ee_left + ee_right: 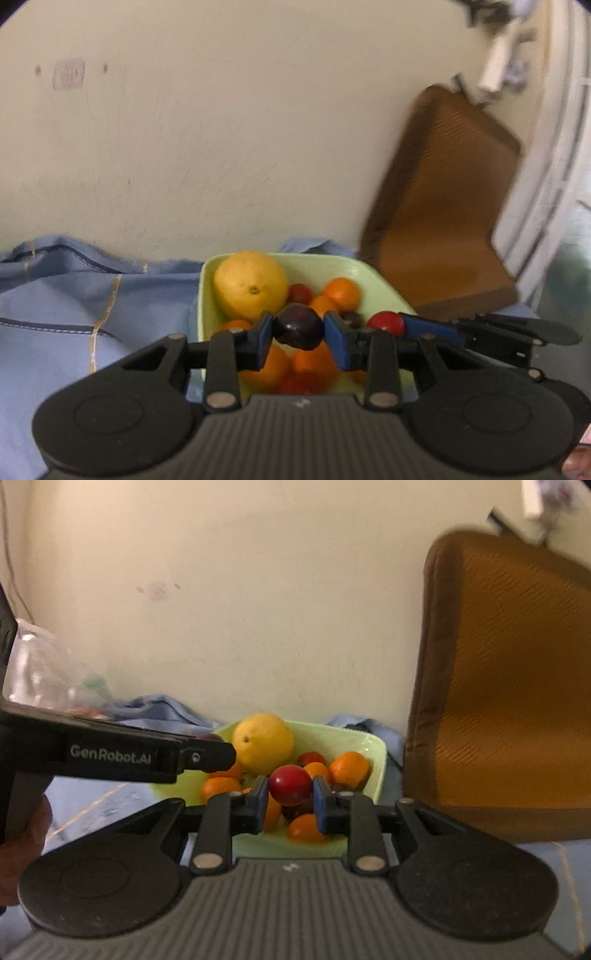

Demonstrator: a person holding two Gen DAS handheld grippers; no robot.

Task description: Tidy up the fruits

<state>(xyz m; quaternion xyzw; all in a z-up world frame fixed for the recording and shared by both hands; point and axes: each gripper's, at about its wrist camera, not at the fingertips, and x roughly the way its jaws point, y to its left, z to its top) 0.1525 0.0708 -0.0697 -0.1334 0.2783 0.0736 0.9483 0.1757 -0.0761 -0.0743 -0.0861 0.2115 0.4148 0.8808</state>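
Two tongs (left (298, 330), right (290, 794)) clamp a plum (298, 326) and red fruit (290, 784).

Dark purple plum (298, 326), red plum (290, 785), yellow lemon (250, 285), pale green bowl (384, 288)

The plum (298, 328) is dark and glossy; the red fruit (290, 785) shines smoothly. The lemon (251, 284) has matt, pitted skin. The bowl (384, 288) looks like smooth green plastic. Blue cloth (55, 295) lies creased. The chair (509, 686) wears ribbed woven fabric.
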